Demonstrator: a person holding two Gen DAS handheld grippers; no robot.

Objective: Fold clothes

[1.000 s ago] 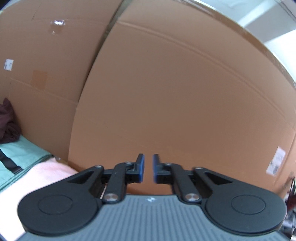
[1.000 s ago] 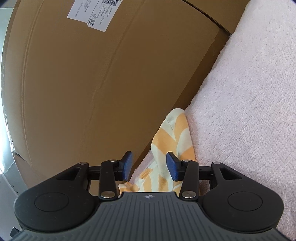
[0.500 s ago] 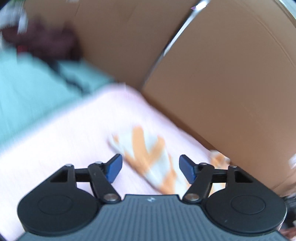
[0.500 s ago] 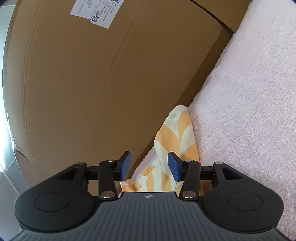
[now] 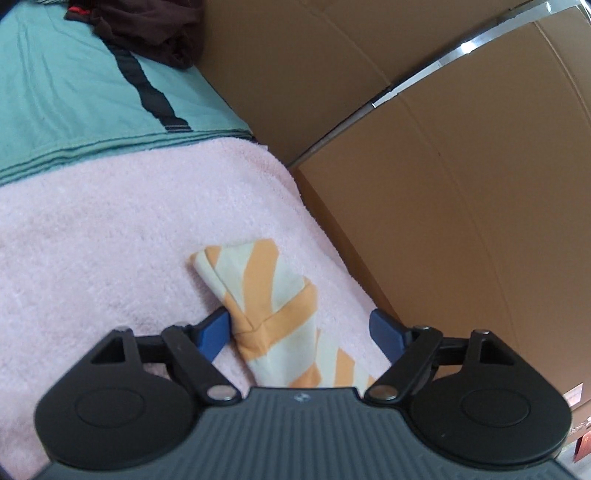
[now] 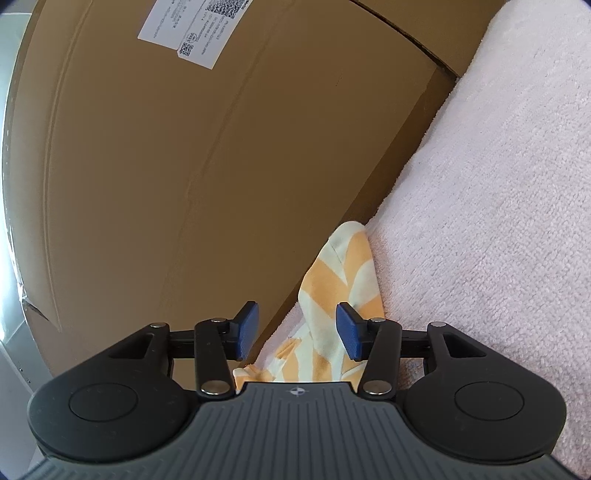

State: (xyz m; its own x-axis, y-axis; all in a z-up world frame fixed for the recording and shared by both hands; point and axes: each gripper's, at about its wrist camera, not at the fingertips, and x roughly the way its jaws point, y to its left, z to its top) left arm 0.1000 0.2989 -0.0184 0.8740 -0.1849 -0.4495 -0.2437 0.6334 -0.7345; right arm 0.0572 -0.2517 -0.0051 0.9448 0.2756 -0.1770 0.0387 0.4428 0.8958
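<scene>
A folded orange-and-cream striped garment lies on a pink towel near its edge by the cardboard. My left gripper is wide open just above it, with the garment between the blue fingertips. In the right wrist view the same garment lies at the towel's edge against a cardboard box. My right gripper is open, its fingers astride the garment's near end without closing on it.
Large cardboard boxes stand along the towel's far edge and fill the left of the right wrist view, with a white label. A teal fabric with a black strap and a dark maroon garment lie beyond the towel.
My left gripper swung down from facing the cardboard to the striped garment and opened wide. My right gripper stayed open over the garment's end, nearly still.
</scene>
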